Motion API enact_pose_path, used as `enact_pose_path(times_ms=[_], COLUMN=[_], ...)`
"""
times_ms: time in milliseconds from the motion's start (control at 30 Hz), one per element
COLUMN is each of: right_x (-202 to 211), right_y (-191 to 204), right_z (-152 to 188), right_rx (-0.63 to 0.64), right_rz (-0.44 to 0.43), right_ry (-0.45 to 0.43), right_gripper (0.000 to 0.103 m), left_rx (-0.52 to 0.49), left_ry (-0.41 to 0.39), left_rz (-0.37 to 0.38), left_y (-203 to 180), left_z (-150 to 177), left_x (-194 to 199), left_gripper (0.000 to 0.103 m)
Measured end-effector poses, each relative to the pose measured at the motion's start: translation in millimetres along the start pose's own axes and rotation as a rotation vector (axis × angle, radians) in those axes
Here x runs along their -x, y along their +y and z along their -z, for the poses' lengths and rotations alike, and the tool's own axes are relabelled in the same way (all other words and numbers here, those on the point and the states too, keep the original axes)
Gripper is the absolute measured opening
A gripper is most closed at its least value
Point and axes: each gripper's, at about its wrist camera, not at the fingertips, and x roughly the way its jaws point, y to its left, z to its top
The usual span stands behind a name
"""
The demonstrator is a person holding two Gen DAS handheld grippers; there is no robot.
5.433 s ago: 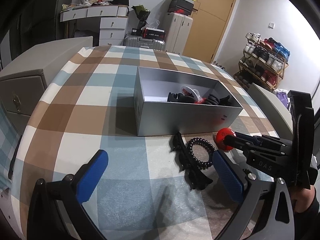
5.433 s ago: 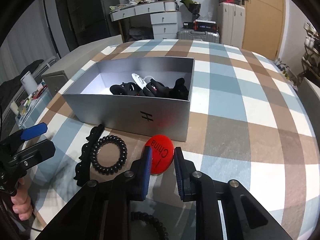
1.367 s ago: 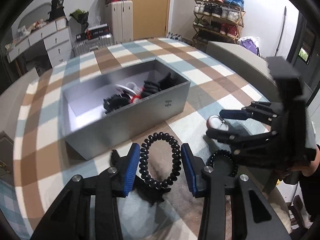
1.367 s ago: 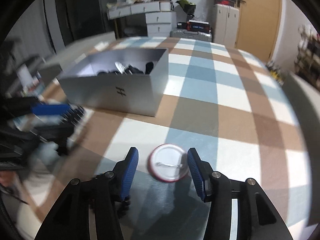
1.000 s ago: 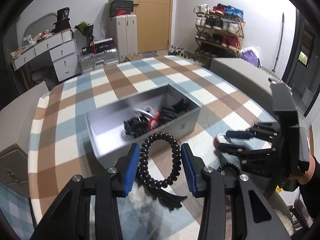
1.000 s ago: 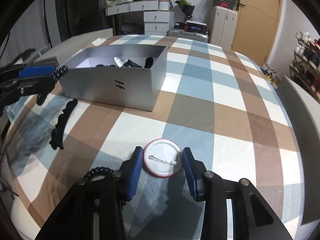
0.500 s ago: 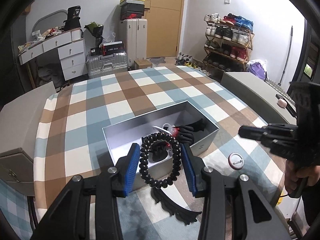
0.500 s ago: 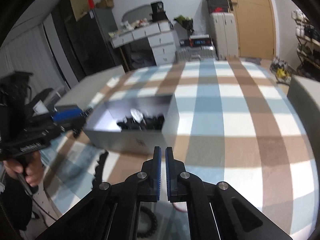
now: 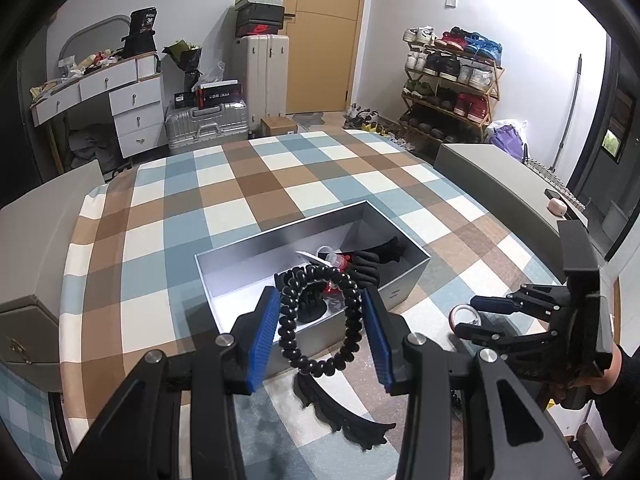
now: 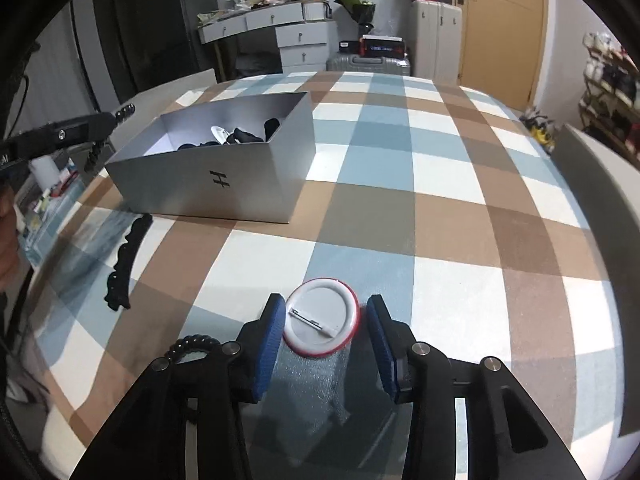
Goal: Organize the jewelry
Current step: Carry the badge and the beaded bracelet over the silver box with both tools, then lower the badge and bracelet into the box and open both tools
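Black spiral hair tie is clamped between the jaws of the left gripper, held in the air above the near end of the silver box, which is marked "H". Pin badge lies pin-side up on the checked bench; the right gripper has its jaws spread on either side of it, whether touching I cannot tell. 1 black hair claw lies on the bench near the box.

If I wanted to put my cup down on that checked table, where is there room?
The widest bare stretch of the checked tablecloth lies right of and behind the silver box, toward the door. It is crowded in front of the box: a black hair claw, a coil hair tie, the round badge between the right gripper fingers, and the left gripper holding a beaded ring.
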Motion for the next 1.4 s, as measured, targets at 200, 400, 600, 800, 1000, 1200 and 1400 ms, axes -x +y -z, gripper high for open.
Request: enact_pose_path(times_ms=[200,400,600,800,1000,1200,1400], right_x=[1.3,5.7,22.2,54.8,34.6,-10.1,-33.0], right_y=[8.1,16.5,10.7,10.8,28.6,32.9,25.4], right_z=[5.4,10.8,-2.2,-54.5,-105.6,-124.5,-129.0], right_rx=[0.045,0.081,0.033,-0.014,0.027,0.007,-0.031], right_rz=[0.028,0.041,-0.022,-0.176,-0.283,-0.303,-0.306], right_ry=[-0.014,-0.038,-0.115,-0.289,-0.304,-0.227,-0.198], right_gripper=[0.043,0.041,0.042,0.042,0.042,0.042,0.043], left_rx=[-0.005,-0.002,-0.003,0.021,0.031,0.091,0.116], left_ry=[0.0,0.001,0.0,0.015,0.028,0.05,0.075], left_rz=[0.007,0.004,-0.011,-0.025,-0.041,-0.034,-0.01], left_y=[-0.4,1.3,6.0,12.9,19.9,33.8,35.4], left_z=[0.3,-0.2,-1.5,-5.0,-11.0,-13.7,-14.4], left_x=[0.2,-0.5,-2.3,-11.0,-25.3,-41.2,-52.5], left_gripper=[0.037,0.037,0.037,0.037,0.037,0.037,0.041])
